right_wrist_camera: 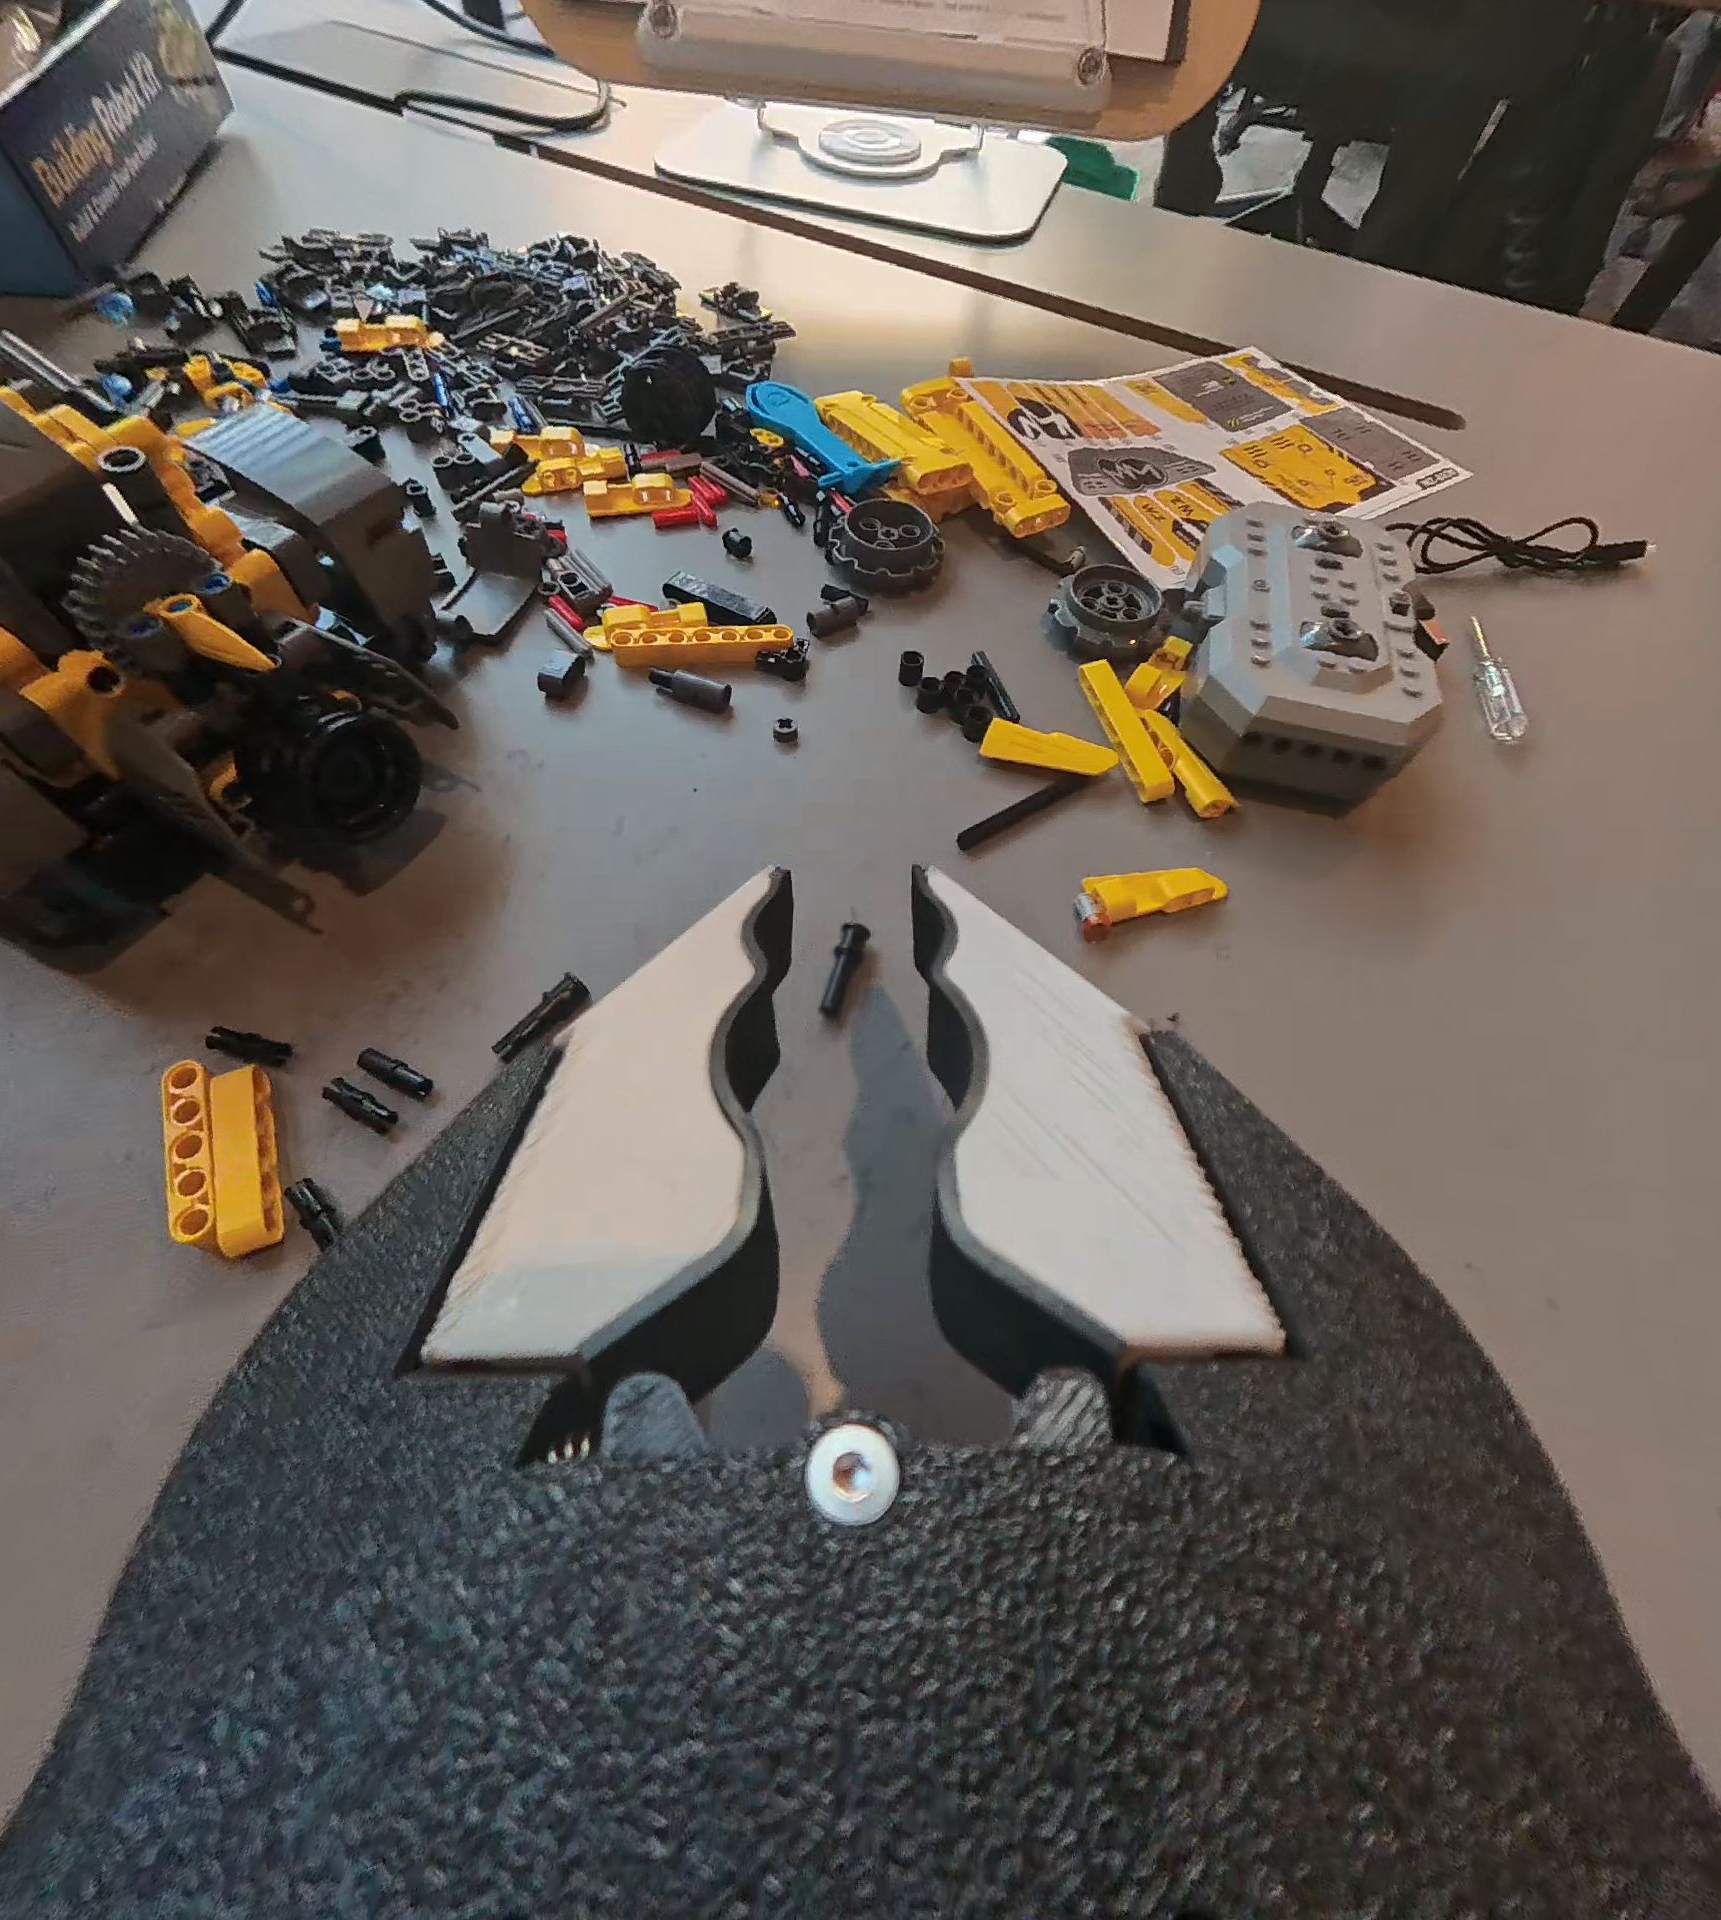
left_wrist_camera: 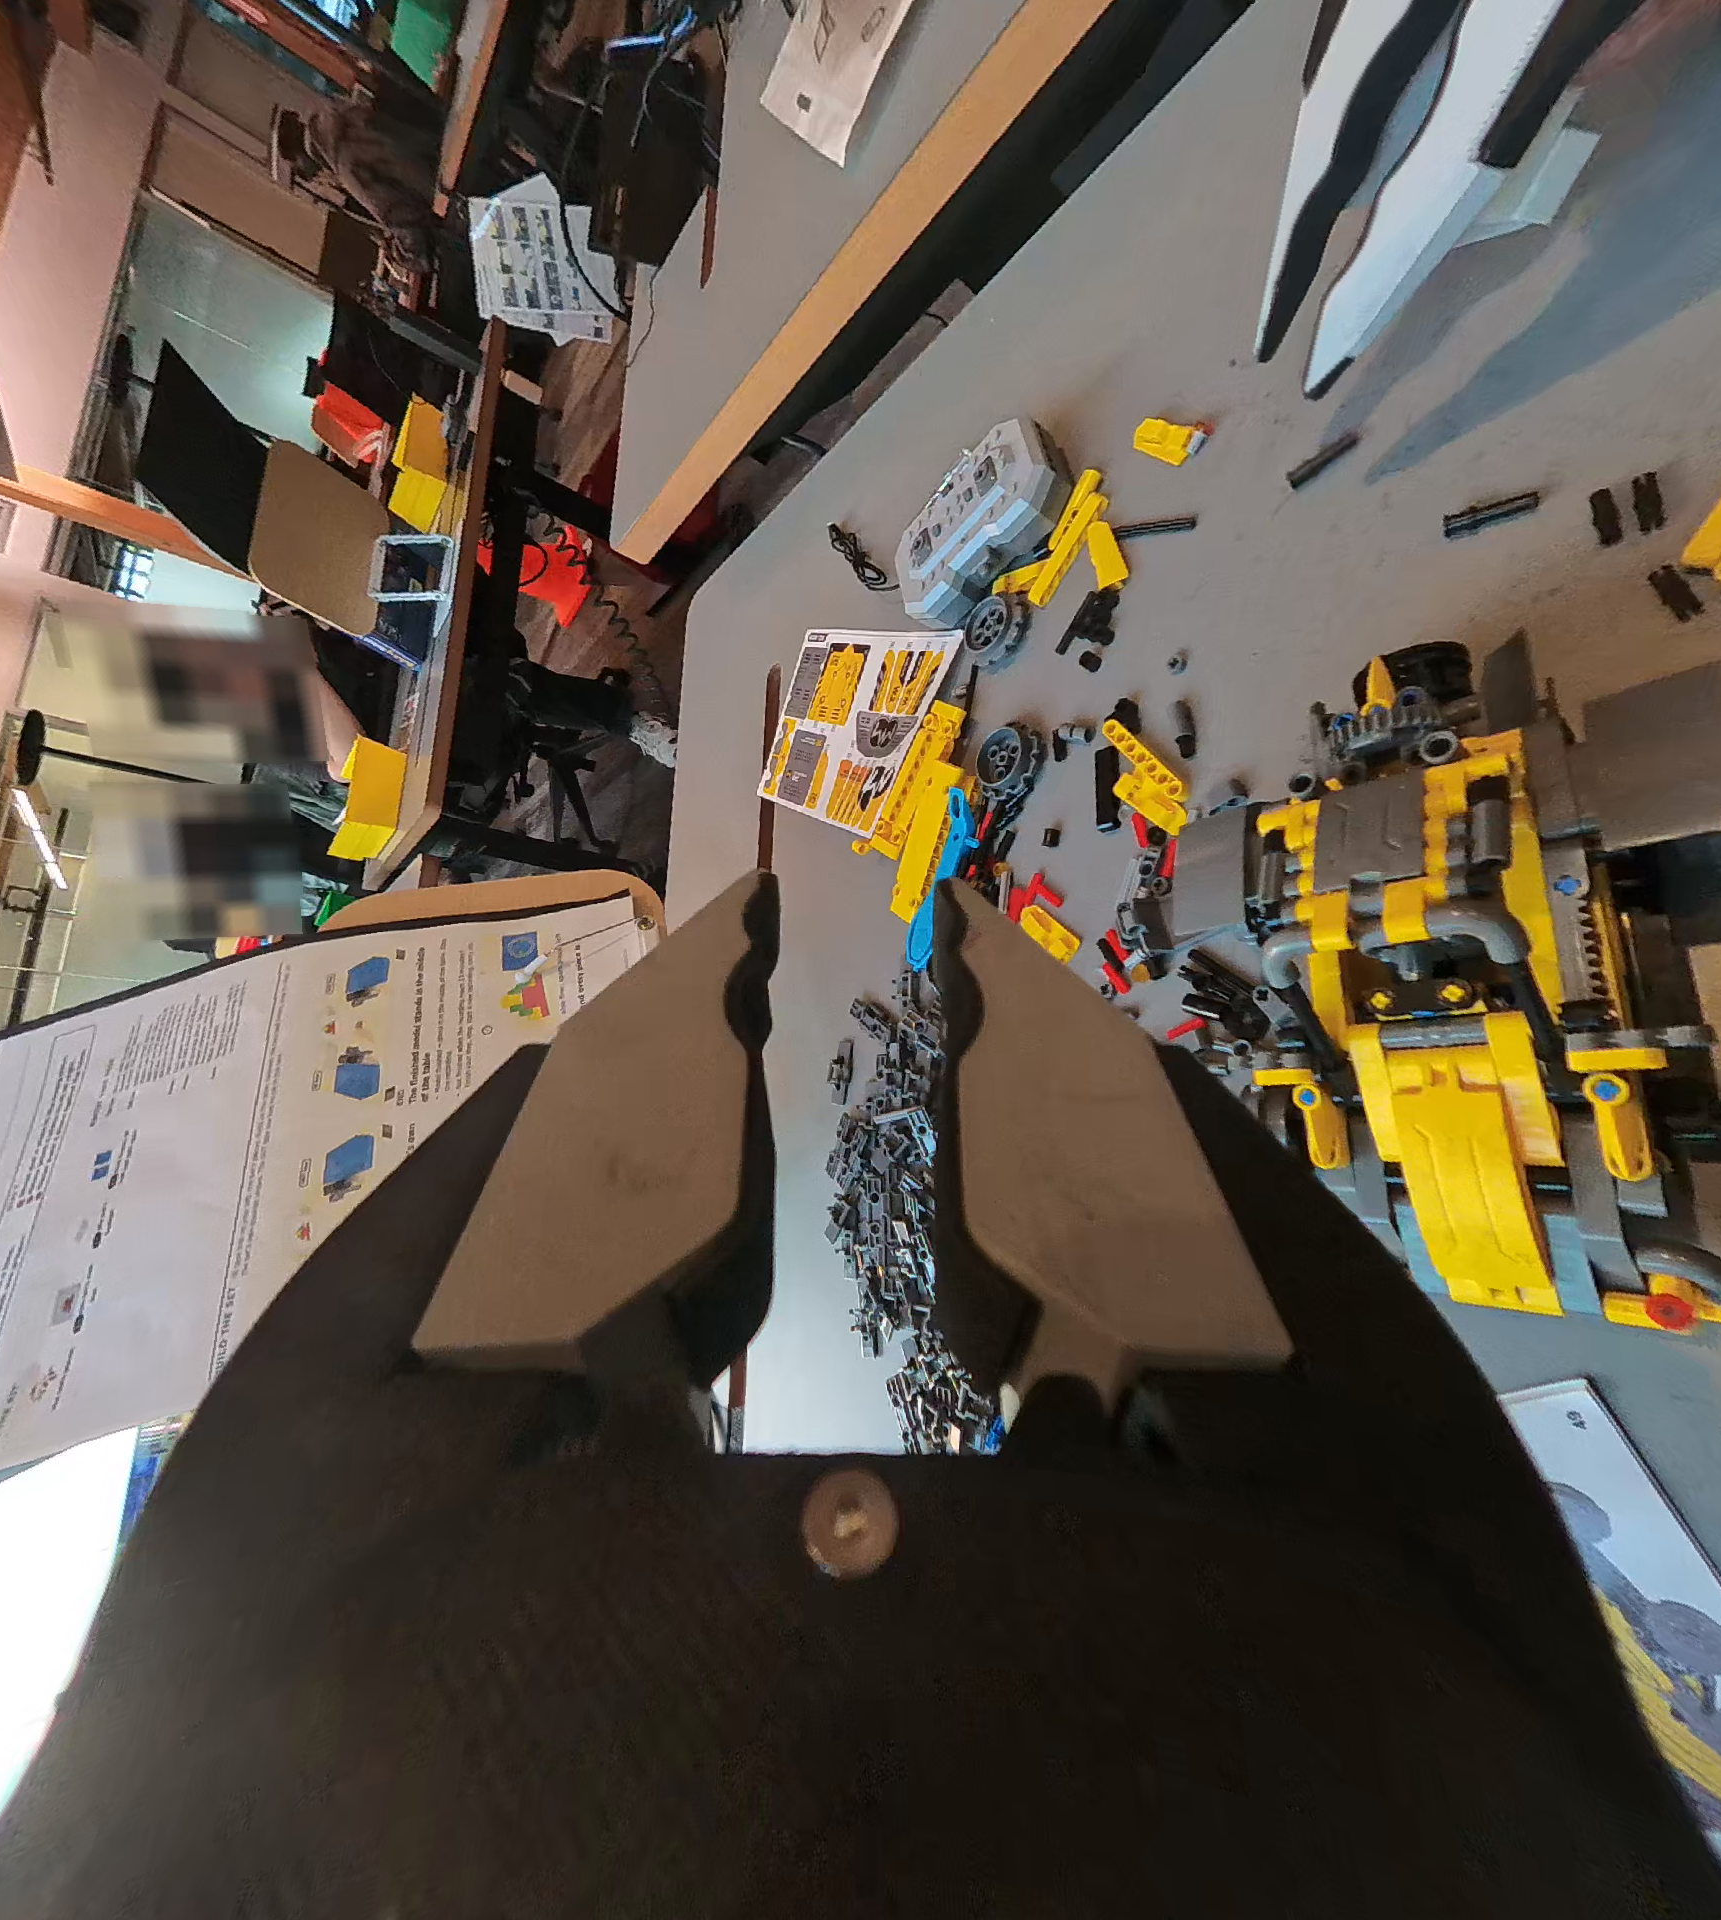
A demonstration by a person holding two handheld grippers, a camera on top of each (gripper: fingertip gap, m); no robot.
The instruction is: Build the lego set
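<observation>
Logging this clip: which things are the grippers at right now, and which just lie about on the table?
At the grippers: right gripper, open, black pin between its fingers, not gripped; left gripper, open, above grey parts pile.
Lying about: yellow vehicle model; grey control box; sticker sheet; screwdriver; blue tool.

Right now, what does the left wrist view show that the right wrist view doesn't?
Left only: the printed sheet beside the open left gripper, and a paper on the far table. Right only: the screwdriver, the blue box, and the black pin between the open right gripper's fingers. Both: model, grey hub, sticker sheet.
</observation>
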